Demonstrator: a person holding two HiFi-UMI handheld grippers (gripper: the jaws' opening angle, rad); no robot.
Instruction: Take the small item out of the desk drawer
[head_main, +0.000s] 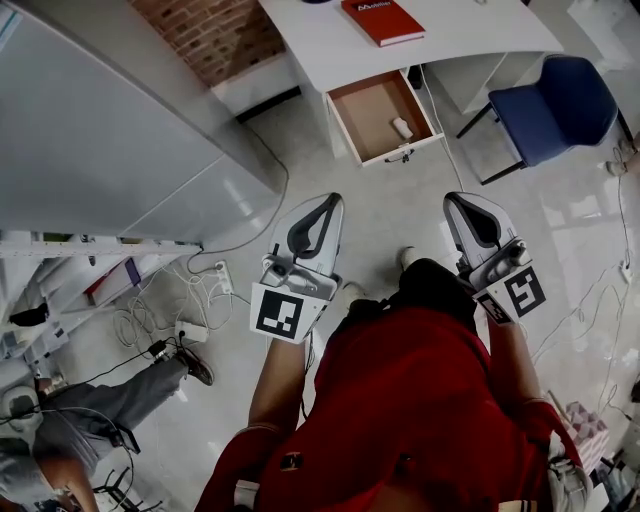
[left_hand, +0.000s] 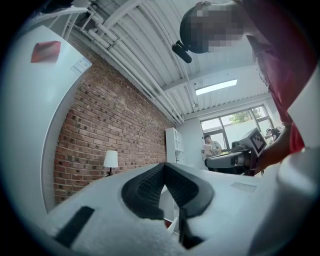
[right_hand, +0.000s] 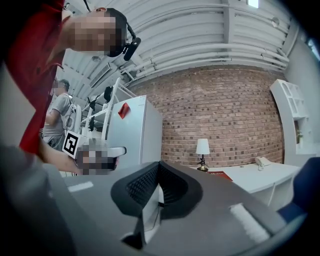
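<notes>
In the head view the white desk (head_main: 330, 45) stands at the top, its wooden drawer (head_main: 368, 112) pulled open toward me. A small white item (head_main: 401, 127) lies at the drawer's front right. My left gripper (head_main: 332, 200) and right gripper (head_main: 455, 198) are held side by side over the floor, well short of the drawer. Both point toward it, shut and with nothing in them. The left gripper view shows its own jaws (left_hand: 164, 165) meeting at the tips. The right gripper view likewise shows closed jaws (right_hand: 159, 164), with the desk (right_hand: 260, 177) beyond.
A red book (head_main: 383, 20) lies on the desk. A blue chair (head_main: 550, 105) stands right of the drawer. A tall white cabinet (head_main: 90, 130) fills the left, with cables (head_main: 190, 300) on the floor beside it. Another person's leg (head_main: 110, 405) is at the lower left.
</notes>
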